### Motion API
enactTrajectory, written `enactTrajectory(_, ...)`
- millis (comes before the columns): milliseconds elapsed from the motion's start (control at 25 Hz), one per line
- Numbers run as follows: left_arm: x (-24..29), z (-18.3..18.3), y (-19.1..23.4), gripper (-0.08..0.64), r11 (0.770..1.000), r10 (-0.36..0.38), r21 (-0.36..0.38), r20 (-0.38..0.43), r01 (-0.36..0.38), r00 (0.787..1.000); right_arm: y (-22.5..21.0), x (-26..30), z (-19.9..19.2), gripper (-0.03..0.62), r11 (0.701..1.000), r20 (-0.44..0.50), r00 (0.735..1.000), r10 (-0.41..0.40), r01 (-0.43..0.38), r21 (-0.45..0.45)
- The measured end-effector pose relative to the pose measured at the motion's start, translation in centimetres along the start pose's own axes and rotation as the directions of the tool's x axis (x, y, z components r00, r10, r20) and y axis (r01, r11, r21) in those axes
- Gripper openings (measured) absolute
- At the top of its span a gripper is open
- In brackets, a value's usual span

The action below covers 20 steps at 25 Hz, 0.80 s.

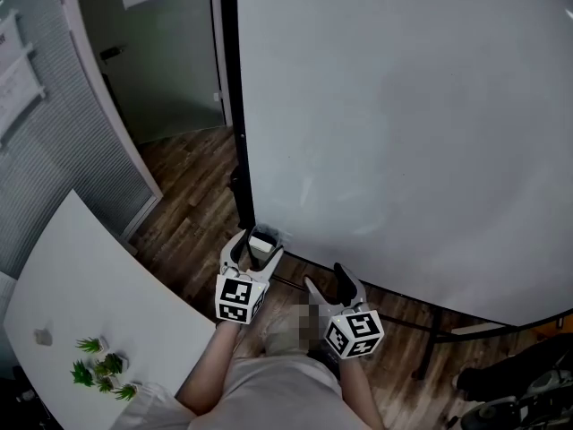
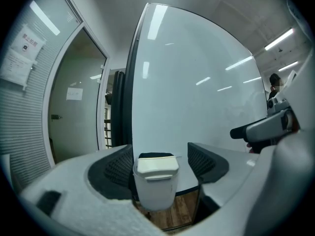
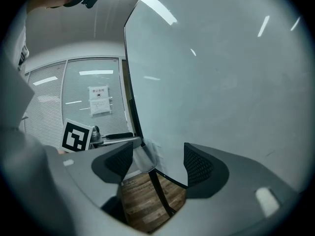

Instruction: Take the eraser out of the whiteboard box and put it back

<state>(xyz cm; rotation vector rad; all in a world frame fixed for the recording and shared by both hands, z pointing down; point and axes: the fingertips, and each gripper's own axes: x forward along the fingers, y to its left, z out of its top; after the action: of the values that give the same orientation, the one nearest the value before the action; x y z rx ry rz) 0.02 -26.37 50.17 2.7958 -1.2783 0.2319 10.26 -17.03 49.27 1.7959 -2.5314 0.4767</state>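
A small translucent white box (image 2: 155, 193) hangs at the lower left corner of the whiteboard (image 1: 403, 124). The eraser (image 2: 157, 165), white with a black felt strip behind, sits upright in its top. My left gripper (image 2: 160, 163) is open with its jaws on either side of the box and eraser; the left pad is close, and a gap shows at the right pad. In the head view the box (image 1: 262, 245) lies between the left gripper's (image 1: 258, 247) fingers. My right gripper (image 1: 325, 278) is open and empty, just right of it and below the board. The right gripper view shows the box (image 3: 146, 157) by its left jaw.
The whiteboard's dark frame post (image 1: 235, 106) and stand legs (image 1: 430, 348) rise from a wood floor (image 1: 192, 204). A white table (image 1: 81, 285) with small green plants (image 1: 103, 370) stands at lower left. A glass door (image 1: 152, 52) is behind, and a dark chair base (image 1: 510, 388) at lower right.
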Motion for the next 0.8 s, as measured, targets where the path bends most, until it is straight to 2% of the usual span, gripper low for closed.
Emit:
enactTrajectory(200,0.7,-0.2,0.0,0.337,1.000,-0.016,0.007,-0.004,0.016,1.000,0.2,1.3,-0.2,0.322,1.000,-0.021,1.000,0.016,-0.016,-0.007)
enactTrajectory(440,1.3,-0.4,0.6,0.327,1.000,0.000,-0.015,0.007,0.000,1.000,0.6,1.8,-0.7,0.321,0.999,-0.056,0.998,0.035,-0.037,-0.039)
enactTrajectory(800,1.8,-0.5,0.5,0.304,0.999,0.032,-0.002,0.026,-0.032,0.999,-0.7,1.6,-1.3,0.318,0.999,-0.078,0.996,0.032,-0.035,-0.038)
